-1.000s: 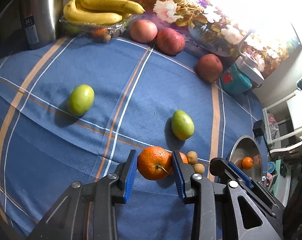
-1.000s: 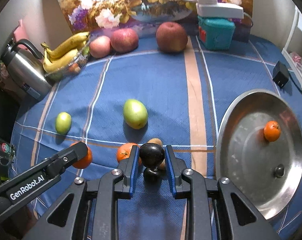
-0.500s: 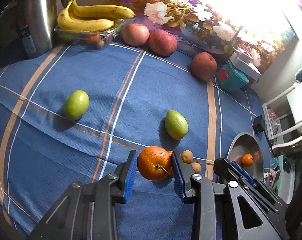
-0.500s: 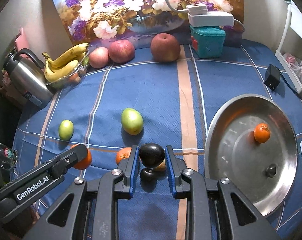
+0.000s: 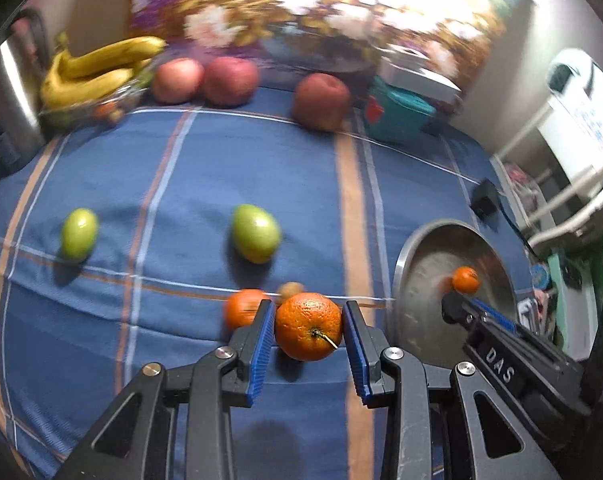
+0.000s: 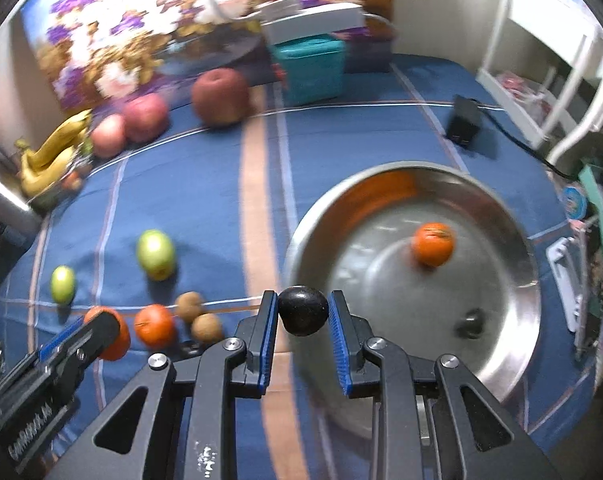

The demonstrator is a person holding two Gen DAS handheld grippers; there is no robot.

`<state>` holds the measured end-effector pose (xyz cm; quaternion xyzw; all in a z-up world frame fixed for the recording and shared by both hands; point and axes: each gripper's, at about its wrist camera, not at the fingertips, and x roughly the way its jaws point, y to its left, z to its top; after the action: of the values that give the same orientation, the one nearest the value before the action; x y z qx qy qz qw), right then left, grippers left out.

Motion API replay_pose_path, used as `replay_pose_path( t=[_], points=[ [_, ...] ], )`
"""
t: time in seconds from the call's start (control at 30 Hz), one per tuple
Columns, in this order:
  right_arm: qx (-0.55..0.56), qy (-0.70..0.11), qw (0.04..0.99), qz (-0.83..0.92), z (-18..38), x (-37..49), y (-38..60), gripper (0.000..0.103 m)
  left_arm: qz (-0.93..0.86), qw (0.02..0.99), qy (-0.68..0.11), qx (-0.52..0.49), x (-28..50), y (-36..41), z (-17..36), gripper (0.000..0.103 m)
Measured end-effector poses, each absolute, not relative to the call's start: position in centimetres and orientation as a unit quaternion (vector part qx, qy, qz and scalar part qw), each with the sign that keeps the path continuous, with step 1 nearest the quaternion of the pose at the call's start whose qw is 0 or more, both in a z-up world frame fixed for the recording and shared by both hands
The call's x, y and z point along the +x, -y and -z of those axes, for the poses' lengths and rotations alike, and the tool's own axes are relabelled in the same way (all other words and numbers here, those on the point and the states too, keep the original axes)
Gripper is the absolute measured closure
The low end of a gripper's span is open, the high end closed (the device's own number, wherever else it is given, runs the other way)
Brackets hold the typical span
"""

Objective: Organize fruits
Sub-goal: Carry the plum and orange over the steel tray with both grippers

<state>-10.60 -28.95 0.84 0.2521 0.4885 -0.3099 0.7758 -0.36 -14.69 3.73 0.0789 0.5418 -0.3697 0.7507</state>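
Note:
My left gripper is shut on an orange and holds it above the blue cloth. My right gripper is shut on a dark round fruit at the near-left rim of the steel bowl. The bowl holds a small orange and a dark fruit. On the cloth lie another orange, two brown fruits and two green fruits. The bowl also shows in the left wrist view, at the right.
Three apples, bananas on a glass dish and a steel kettle line the back. A teal box and a black adapter with its cord sit at the back right. A white rack stands to the right.
Both grippers have swung right towards the steel bowl with their fruit. The dark fruit is now at the bowl's rim, and the bowl looms larger in both views.

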Motion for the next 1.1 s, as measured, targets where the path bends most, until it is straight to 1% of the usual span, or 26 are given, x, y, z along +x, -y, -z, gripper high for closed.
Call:
replay_pose_path(
  t=[0.3,0.6,1.1],
  points=[
    [0.27,-0.461,0.757,0.377,-2.0,-14.3,32.4,0.076,0.427,0.739,-0.507,0.12,-4.4,18.9,-4.4,0.066],
    [0.277,-0.437,0.754,0.404,-3.1,-16.6,34.0,0.076,0.467,0.732,-0.477,0.134,-6.2,21.4,-4.3,0.066],
    [0.294,-0.447,0.738,0.41,-1.4,-17.5,35.4,0.076,0.478,0.73,-0.466,0.144,-6.8,23.5,-1.9,0.066]
  ],
)
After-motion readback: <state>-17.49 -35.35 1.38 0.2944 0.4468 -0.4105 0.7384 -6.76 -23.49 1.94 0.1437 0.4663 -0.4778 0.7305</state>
